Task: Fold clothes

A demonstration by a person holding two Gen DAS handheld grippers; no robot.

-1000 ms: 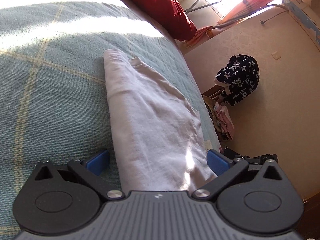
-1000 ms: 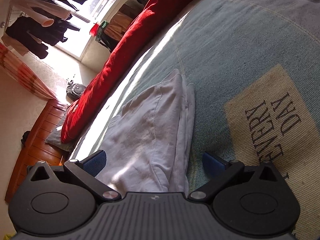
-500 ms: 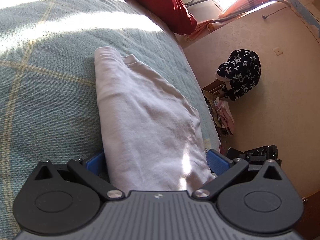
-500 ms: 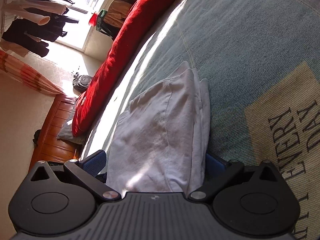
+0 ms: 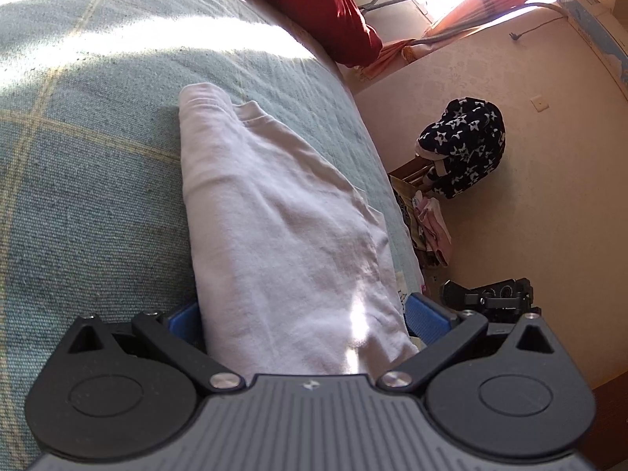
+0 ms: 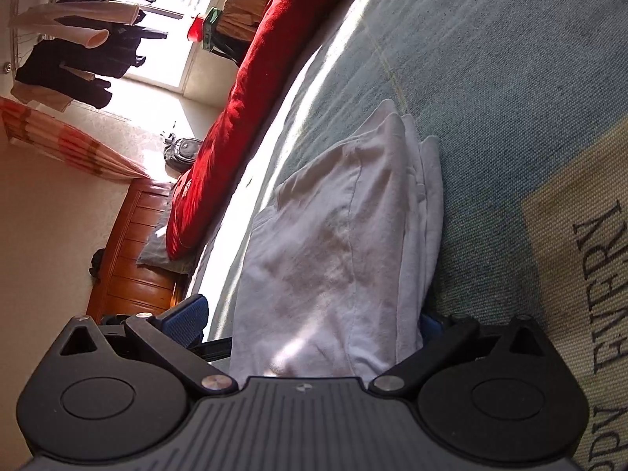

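Left black two-finger gripper (image 5: 304,316) spreading wide, blue pads (image 5: 426,314) flanking folded white cloth (image 5: 282,227). Right black two-finger gripper (image 6: 310,318) likewise spreading wide, straddling the same cloth (image 6: 337,259).

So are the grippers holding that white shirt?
Cannot tell: the white shirt lies between both grippers' open-looking jaws, left gripper and right gripper.

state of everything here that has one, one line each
white garment: folded into a long strip, lying on the bed
left gripper: jaws open, straddling one end of the garment
right gripper: jaws open, straddling the garment's end
bedspread: spread flat, partly sunlit
red cushion: lying along the bed's edge
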